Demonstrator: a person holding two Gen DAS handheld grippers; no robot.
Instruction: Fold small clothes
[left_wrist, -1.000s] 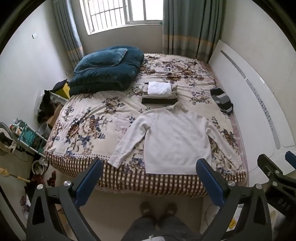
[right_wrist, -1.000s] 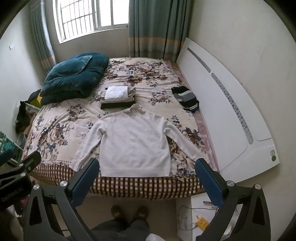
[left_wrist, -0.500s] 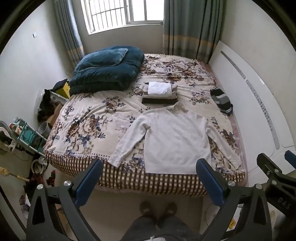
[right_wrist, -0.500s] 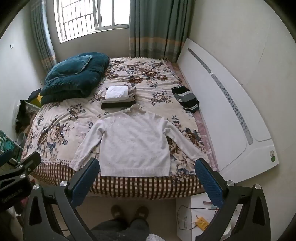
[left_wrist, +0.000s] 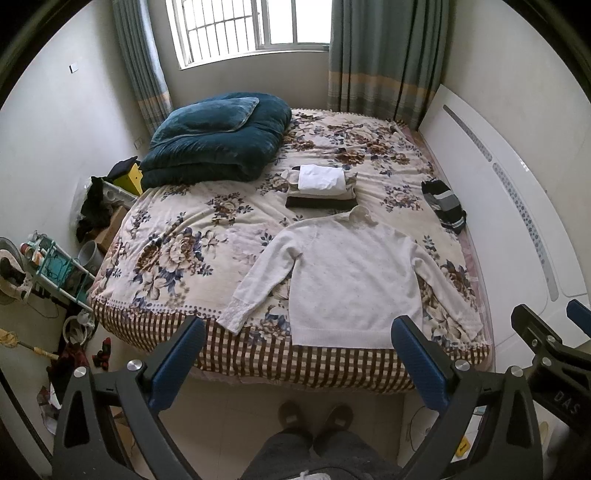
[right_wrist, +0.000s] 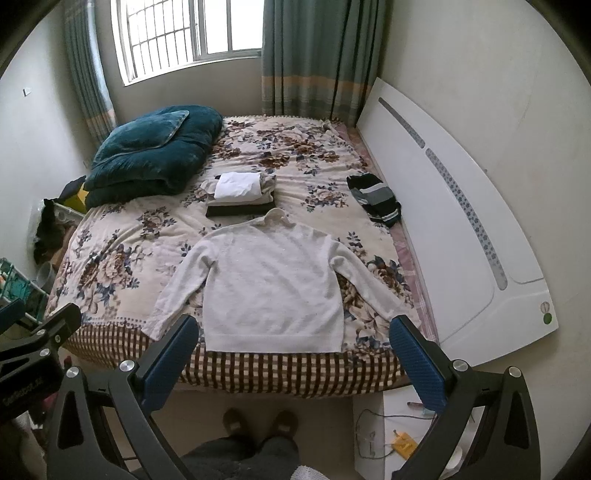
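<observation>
- Lying flat on the floral bedspread (left_wrist: 177, 236), the white sweater (left_wrist: 354, 273) has its hem along the near edge of the bed, collar pointing away and both sleeves angled outward; that layout looks like a deliberate spread for folding, not yet begun.
- The left gripper (left_wrist: 297, 350) hangs above the floor in front of the bed with its blue pads (left_wrist: 177, 354) spread wide, holding nothing.
- The right gripper (right_wrist: 291, 349) stands likewise with its jaws wide apart and empty, just short of the hem; part of it shows at the right edge of the left wrist view.
- A stack of folded clothes (left_wrist: 321, 186) sits just beyond the collar, probably the pile for finished pieces, and it bounds the room on the far side.
- A dark striped garment (left_wrist: 443, 205) lies crumpled near the white headboard (left_wrist: 509, 229), apart from the sweater's right sleeve, likely waiting its turn.
- The teal quilt (left_wrist: 218, 144) fills the far left corner, well apart from the work.
- Open bedspread lies left of the left sleeve, so that side offers the most free room; the right sleeve runs close to the bed's edge by the headboard, where it is tighter.
</observation>
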